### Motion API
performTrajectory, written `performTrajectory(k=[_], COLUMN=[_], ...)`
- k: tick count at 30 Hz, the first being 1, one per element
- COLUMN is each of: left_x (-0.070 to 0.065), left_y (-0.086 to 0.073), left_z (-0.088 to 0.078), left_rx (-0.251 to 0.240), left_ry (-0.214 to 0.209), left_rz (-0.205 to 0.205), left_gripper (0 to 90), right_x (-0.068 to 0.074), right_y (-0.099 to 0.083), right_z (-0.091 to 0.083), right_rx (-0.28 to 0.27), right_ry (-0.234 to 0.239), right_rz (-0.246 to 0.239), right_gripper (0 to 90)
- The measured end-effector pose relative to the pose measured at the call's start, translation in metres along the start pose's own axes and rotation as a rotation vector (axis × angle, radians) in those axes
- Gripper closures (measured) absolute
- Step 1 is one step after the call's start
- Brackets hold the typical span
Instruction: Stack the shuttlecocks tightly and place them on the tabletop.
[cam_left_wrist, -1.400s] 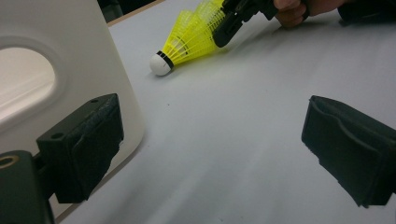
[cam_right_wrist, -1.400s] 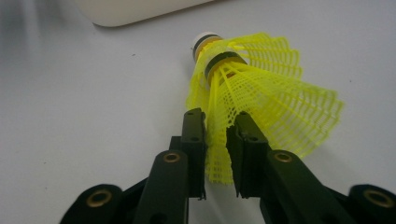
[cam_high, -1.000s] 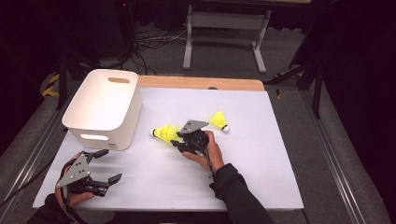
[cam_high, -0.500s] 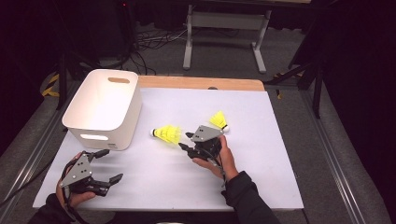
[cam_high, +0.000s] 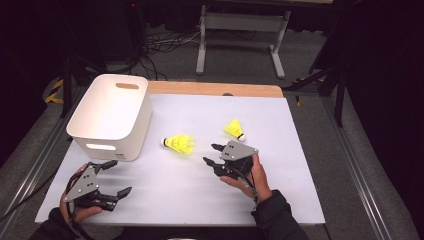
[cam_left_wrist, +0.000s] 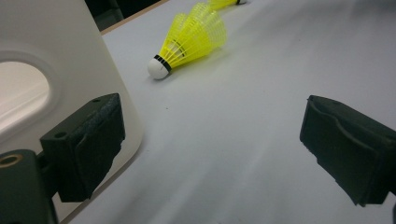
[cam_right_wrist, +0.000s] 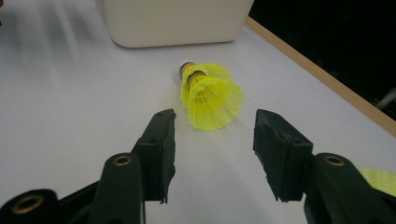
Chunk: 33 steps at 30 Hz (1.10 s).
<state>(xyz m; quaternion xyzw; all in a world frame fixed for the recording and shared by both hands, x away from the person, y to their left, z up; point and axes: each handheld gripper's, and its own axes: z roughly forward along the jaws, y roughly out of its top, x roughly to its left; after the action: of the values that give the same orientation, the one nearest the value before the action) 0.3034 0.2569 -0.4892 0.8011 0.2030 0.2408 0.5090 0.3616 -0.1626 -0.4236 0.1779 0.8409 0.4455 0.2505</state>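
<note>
Jaws on the right gripper (cam_high: 212, 154) just opened, nothing between them, and it backed off; yellow plastic shuttlecock (cam_high: 179, 144) lies released on the white table (cam_high: 280, 150), beside the white plastic bin (cam_high: 110, 117).

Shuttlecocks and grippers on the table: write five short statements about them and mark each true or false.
1. Two yellow shuttlecocks lie on the table, the nearer shuttlecock and the farther shuttlecock. True.
2. The right gripper is clamped on a shuttlecock. False: its jaws, which have just been opening, stand apart with nothing between them.
3. A shuttlecock lies inside the white bin. False: both lie on the white table cover.
4. The left gripper is open. True.
5. The nearer shuttlecock's cork points toward the bin. True.
</note>
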Motion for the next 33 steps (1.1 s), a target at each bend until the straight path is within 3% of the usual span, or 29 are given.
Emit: performTrajectory(k=[6,19,33], left_x=[-0.001,-0.002,-0.002], left_y=[0.000,0.000,0.000], left_z=[0.001,0.002,0.002], left_rx=[0.002,0.007,0.009], left_ry=[-0.007,-0.014,-0.016], left_rz=[0.001,0.004,0.005], left_gripper=[7.5,7.4,7.1], right_x=[0.004,0.005,0.003], right_y=[-0.008,-0.021,-0.043], right_z=[-0.012,-0.028,-0.048], right_rx=[0.000,0.022,0.036], right_ry=[-0.023,-0.044,-0.120], right_rz=[-0.015,0.010,0.026], right_gripper=[45.2,36.7,22.9])
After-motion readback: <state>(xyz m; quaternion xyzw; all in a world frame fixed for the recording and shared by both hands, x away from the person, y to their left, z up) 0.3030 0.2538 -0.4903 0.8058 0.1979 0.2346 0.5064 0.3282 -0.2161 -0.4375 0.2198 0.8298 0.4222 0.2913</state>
